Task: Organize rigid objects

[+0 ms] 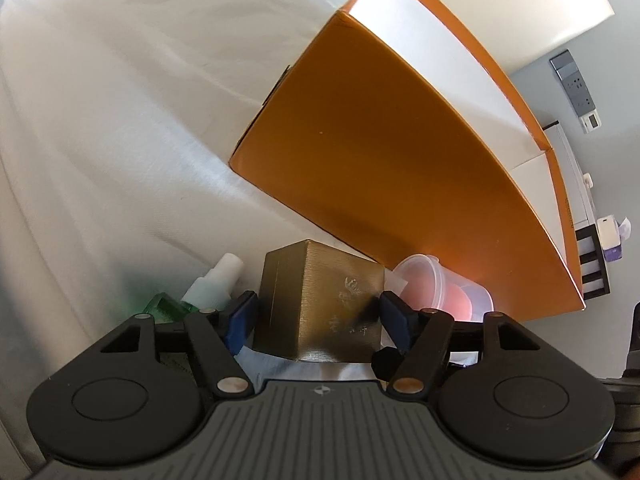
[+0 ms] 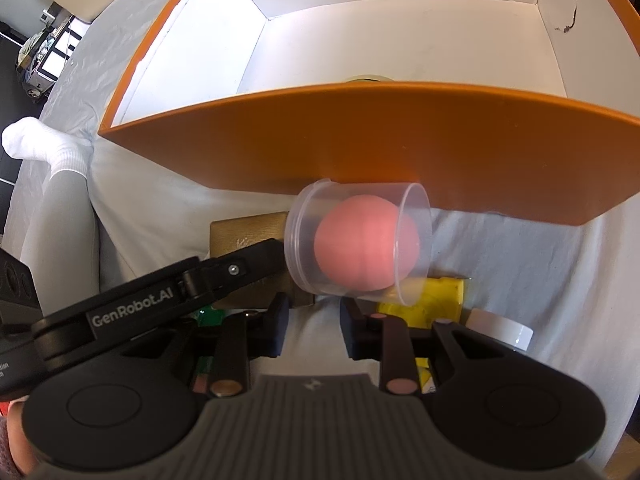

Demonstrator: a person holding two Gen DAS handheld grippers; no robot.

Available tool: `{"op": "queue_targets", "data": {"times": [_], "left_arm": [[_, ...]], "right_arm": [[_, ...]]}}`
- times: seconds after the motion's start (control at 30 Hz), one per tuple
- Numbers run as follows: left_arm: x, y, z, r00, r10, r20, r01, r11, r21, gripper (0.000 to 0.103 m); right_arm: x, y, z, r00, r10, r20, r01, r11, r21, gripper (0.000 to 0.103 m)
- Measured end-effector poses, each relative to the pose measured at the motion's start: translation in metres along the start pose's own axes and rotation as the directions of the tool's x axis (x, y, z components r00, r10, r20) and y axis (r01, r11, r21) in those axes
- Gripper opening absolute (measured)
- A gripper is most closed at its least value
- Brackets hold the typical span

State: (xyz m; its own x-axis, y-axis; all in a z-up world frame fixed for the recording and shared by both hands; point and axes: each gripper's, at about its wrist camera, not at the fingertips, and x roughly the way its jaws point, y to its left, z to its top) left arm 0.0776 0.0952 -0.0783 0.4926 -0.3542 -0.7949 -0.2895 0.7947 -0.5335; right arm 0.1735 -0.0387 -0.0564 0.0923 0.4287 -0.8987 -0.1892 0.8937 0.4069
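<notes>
A gold cube-shaped box sits on the white sheet between the blue pads of my left gripper, which is shut on it. It also shows in the right wrist view, partly behind the left gripper's arm. A clear plastic cup with a pink ball inside lies on its side against the orange box; it shows in the left wrist view too. My right gripper is open and empty, just below the cup. The orange box is open, white inside.
A green spray bottle with a white cap lies left of the gold box. A yellow packet and a white round lid lie right of my right gripper. A socked foot rests at the left. Something gold lies inside the orange box.
</notes>
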Motion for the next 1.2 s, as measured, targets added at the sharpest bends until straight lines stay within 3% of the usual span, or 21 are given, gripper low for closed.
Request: {"op": "queue_targets", "data": {"times": [0.17, 0.33, 0.4, 0.57, 0.7, 0.77, 0.9, 1.0, 1.07, 1.1, 1.13, 1.2], "left_arm": [[-0.008, -0.001, -0.005, 1.000, -0.006, 0.018, 0.006, 1.000, 0.010, 0.071], [-0.029, -0.011, -0.010, 0.998, -0.009, 0.067, 0.003, 0.997, 0.081, 0.035], [-0.035, -0.015, -0.013, 0.996, -0.046, 0.072, 0.038, 0.994, 0.107, 0.033], [-0.038, -0.016, -0.021, 0.990, -0.125, 0.061, 0.117, 0.987, 0.112, 0.032], [-0.034, -0.009, -0.017, 0.993, -0.100, 0.062, 0.096, 0.993, 0.066, 0.033], [-0.034, -0.010, -0.016, 0.995, -0.082, 0.058, 0.079, 0.995, 0.060, 0.039], [-0.017, -0.003, -0.016, 0.996, -0.094, -0.010, 0.093, 0.996, -0.016, 0.044], [-0.016, -0.010, -0.015, 0.996, -0.086, 0.021, 0.086, 0.996, 0.024, 0.043], [-0.015, -0.008, -0.015, 0.997, -0.076, 0.015, 0.076, 0.997, 0.006, 0.051], [-0.016, -0.008, -0.015, 0.998, -0.053, 0.024, 0.053, 0.999, 0.002, 0.064], [-0.015, -0.007, -0.017, 0.999, -0.026, 0.033, 0.027, 1.000, -0.006, 0.070], [-0.012, -0.003, -0.017, 0.999, -0.051, 0.018, 0.052, 0.998, -0.045, 0.072]], "right_arm": [[0.001, 0.001, -0.003, 1.000, -0.002, 0.006, 0.002, 1.000, -0.012, 0.028], [-0.002, -0.003, -0.005, 1.000, -0.007, 0.013, 0.007, 1.000, -0.016, 0.028], [-0.002, -0.003, -0.005, 1.000, -0.009, 0.013, 0.009, 1.000, -0.009, 0.028], [-0.008, -0.009, -0.006, 0.999, -0.038, 0.014, 0.037, 0.999, 0.006, 0.028], [-0.007, -0.008, -0.006, 0.999, -0.033, 0.013, 0.032, 0.999, 0.009, 0.028], [-0.006, -0.008, -0.006, 0.999, -0.033, 0.014, 0.033, 0.999, 0.003, 0.028], [-0.005, -0.007, -0.006, 0.999, -0.035, 0.012, 0.035, 0.999, 0.000, 0.028], [-0.004, -0.004, -0.005, 0.999, -0.038, 0.008, 0.038, 0.999, 0.000, 0.027], [-0.003, -0.005, -0.004, 0.999, -0.038, 0.007, 0.038, 0.999, 0.002, 0.027], [-0.004, -0.005, -0.004, 0.999, -0.034, 0.007, 0.034, 0.999, 0.005, 0.027], [-0.005, -0.006, -0.004, 0.999, -0.031, 0.007, 0.031, 0.999, 0.009, 0.027], [-0.006, -0.008, -0.004, 1.000, -0.023, 0.008, 0.023, 1.000, 0.016, 0.028]]}}
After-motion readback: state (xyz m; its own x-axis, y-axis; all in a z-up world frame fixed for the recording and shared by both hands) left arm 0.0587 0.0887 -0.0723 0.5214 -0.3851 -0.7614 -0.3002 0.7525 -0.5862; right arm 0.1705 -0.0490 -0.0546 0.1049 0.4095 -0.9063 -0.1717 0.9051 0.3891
